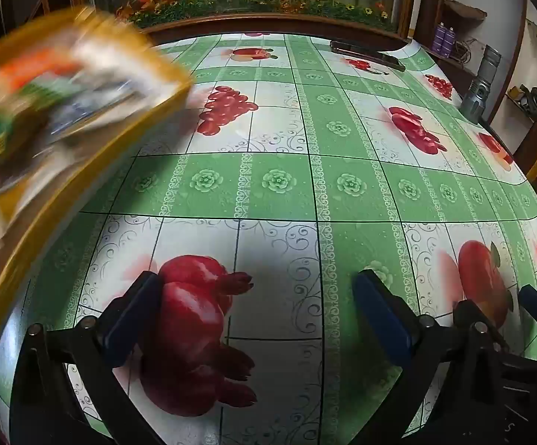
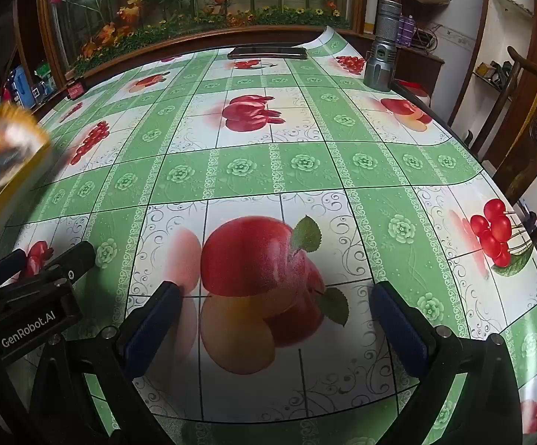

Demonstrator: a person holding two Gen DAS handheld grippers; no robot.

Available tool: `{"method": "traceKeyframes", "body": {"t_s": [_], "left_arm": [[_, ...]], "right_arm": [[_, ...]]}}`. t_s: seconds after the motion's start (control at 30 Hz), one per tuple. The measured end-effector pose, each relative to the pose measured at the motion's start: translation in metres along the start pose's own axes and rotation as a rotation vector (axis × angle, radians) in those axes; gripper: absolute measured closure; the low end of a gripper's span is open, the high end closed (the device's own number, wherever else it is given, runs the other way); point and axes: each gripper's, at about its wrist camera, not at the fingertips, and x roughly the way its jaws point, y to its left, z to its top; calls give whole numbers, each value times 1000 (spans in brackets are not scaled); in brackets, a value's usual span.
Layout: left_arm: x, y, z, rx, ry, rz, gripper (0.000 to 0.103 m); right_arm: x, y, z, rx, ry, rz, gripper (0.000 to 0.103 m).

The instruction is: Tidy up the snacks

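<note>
left black two-finger gripper with blue pads (image 1: 257,319) hanging spread wide, grasping nothing | right black two-finger gripper with blue pads (image 2: 272,319) likewise gaping, empty, over green-and-white fruit-print tablecloth (image 2: 305,163) | blurred yellow tray of snack packets (image 1: 64,104) sitting up-left of left gripper | grey metal flashlight (image 2: 381,55) standing far ahead-right

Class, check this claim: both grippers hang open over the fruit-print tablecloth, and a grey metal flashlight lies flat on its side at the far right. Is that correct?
Not quite. The flashlight stands upright on its wide head, not flat, as the right wrist view shows. Both the left gripper and right gripper do hang open over the tablecloth.
</note>
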Motion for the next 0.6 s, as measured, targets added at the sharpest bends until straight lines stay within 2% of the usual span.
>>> {"method": "traceKeyframes", "body": {"t_s": [0.6], "left_arm": [[-1, 3, 0, 4, -4, -5, 0]], "right_arm": [[0, 0, 0, -1, 0, -2, 0]]}}
